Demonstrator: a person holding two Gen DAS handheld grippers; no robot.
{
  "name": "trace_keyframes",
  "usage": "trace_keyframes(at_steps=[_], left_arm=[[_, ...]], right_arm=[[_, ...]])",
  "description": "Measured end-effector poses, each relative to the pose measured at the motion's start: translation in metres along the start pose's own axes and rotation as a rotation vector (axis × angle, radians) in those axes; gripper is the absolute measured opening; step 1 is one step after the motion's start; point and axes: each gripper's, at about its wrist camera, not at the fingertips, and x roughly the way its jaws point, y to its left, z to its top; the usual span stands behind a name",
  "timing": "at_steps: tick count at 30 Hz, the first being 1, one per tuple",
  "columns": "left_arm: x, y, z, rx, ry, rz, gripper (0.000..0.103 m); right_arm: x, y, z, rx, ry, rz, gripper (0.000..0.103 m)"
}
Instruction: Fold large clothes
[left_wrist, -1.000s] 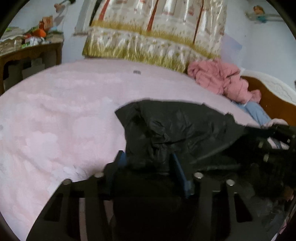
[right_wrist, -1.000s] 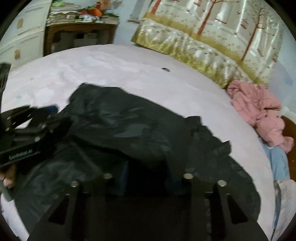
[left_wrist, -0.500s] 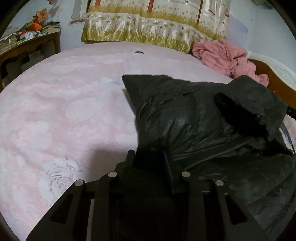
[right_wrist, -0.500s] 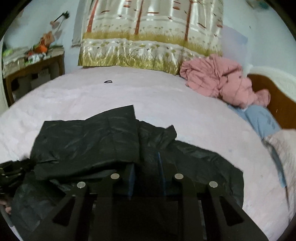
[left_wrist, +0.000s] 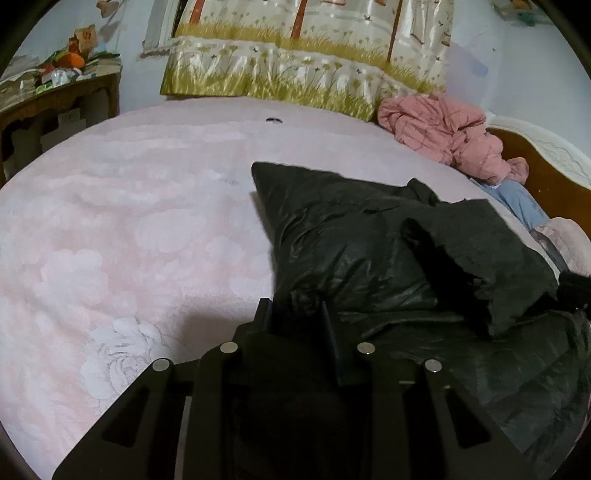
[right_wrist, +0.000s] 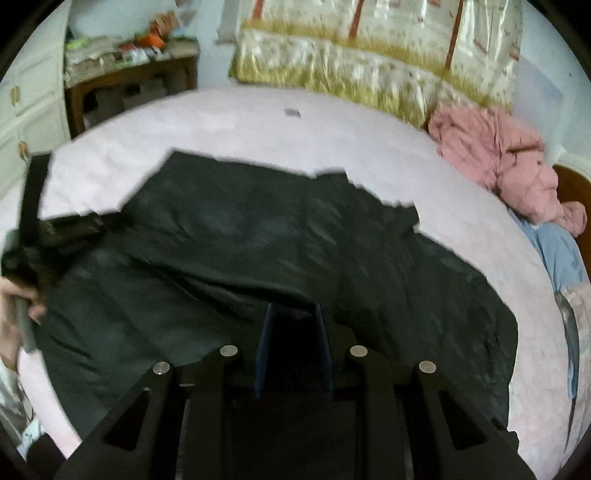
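The black jacket (left_wrist: 369, 258) lay on the pink bed (left_wrist: 129, 221), toward its near right part, partly folded, one thick flap doubled over and standing up in a loose hump beside the flatter body. The step in hand looked like carrying a fold across. The left gripper (left_wrist: 295, 314) had its fingers narrowed on a bunch of the shiny, crinkled fabric at the near edge, and the right gripper (right_wrist: 293, 317) also had dark cloth between its fingers, though blur left it unclear whether they pinched it. Next, the flap would likely need laying flat and squaring with the edges. A pink garment (left_wrist: 443, 129) sat heaped near the patterned pillow (left_wrist: 306, 55)
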Motion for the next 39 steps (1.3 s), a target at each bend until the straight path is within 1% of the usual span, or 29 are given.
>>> trace_keyframes(at_steps=[4,6,8,9,10,13,14,16,18,19,21,22,23,26,27,28,30,31,33,34,35,37,39], left_arm=[[-0.003,0.0,0.0,0.004,-0.012,-0.009,0.025],[-0.003,0.0,0.0,-0.002,-0.013,-0.013,0.025],[-0.003,0.0,0.0,-0.007,-0.016,-0.017,0.025],[-0.003,0.0,0.0,-0.009,-0.018,-0.018,0.025],[-0.003,0.0,0.0,-0.011,-0.017,-0.02,0.025],[-0.003,0.0,0.0,-0.012,-0.017,-0.021,0.025],[-0.003,-0.001,0.0,-0.012,-0.019,-0.021,0.025],[-0.002,-0.001,0.0,-0.013,-0.017,-0.018,0.025],[-0.002,-0.001,0.0,-0.013,-0.013,-0.017,0.025],[-0.002,-0.001,0.0,-0.013,-0.013,-0.018,0.025],[-0.002,-0.002,0.0,-0.013,-0.015,-0.018,0.025],[-0.002,-0.002,0.001,-0.013,-0.015,-0.019,0.025],[-0.002,-0.002,0.001,-0.015,-0.016,-0.02,0.025],[-0.001,-0.002,0.001,-0.023,-0.01,-0.029,0.025],[-0.001,-0.001,0.001,-0.03,-0.006,-0.034,0.025],[0.001,0.0,0.002,-0.039,0.001,-0.038,0.025],[0.0,0.002,0.002,-0.047,0.004,-0.043,0.025],[0.0,0.001,0.002,-0.044,0.0,-0.043,0.025],[0.001,0.001,0.002,-0.036,-0.002,-0.038,0.025],[0.002,0.001,0.003,-0.036,-0.001,-0.038,0.025],[0.002,0.001,0.003,-0.036,-0.002,-0.039,0.025],[0.003,0.0,0.003,-0.035,-0.005,-0.04,0.025],[0.003,0.001,0.003,-0.035,-0.005,-0.041,0.025]], right_arm=[[-0.006,0.03,0.016,-0.028,-0.065,0.019,0.024],[-0.001,0.048,0.023,-0.041,-0.065,0.066,0.025],[0.011,0.062,0.029,-0.042,-0.041,0.12,0.026],[0.016,0.068,0.032,-0.039,-0.028,0.144,0.027],[0.023,0.074,0.034,-0.031,-0.014,0.172,0.031],[0.035,0.084,0.034,-0.03,-0.006,0.186,0.045],[0.039,0.088,0.033,-0.041,-0.004,0.182,0.047],[0.045,0.096,0.031,-0.063,0.008,0.17,0.047],[0.054,0.1,0.031,-0.08,0.035,0.117,0.047],[0.056,0.1,0.031,-0.081,0.04,0.107,0.046],[0.061,0.096,0.032,-0.071,0.042,0.091,0.029],[0.062,0.093,0.032,-0.058,0.038,0.079,0.018],[0.061,0.088,0.033,-0.039,0.028,0.062,0.015],[0.047,0.06,0.034,0.029,-0.037,-0.006,0.011],[0.04,0.053,0.034,0.037,-0.06,-0.042,0.011],[0.03,0.042,0.034,0.039,-0.093,-0.095,0.01],[0.007,0.018,0.031,0.057,-0.171,-0.186,0.01],[-0.002,0.005,0.03,0.069,-0.188,-0.217,0.01],[-0.014,-0.027,0.025,0.088,-0.184,-0.299,0.01],[-0.02,-0.05,0.022,0.115,-0.17,-0.356,0.01],[-0.024,-0.066,0.018,0.144,-0.161,-0.385,0.01],[-0.03,-0.097,0.008,0.201,-0.142,-0.41,0.01],[-0.028,-0.124,-0.003,0.253,-0.109,-0.422,0.01]])
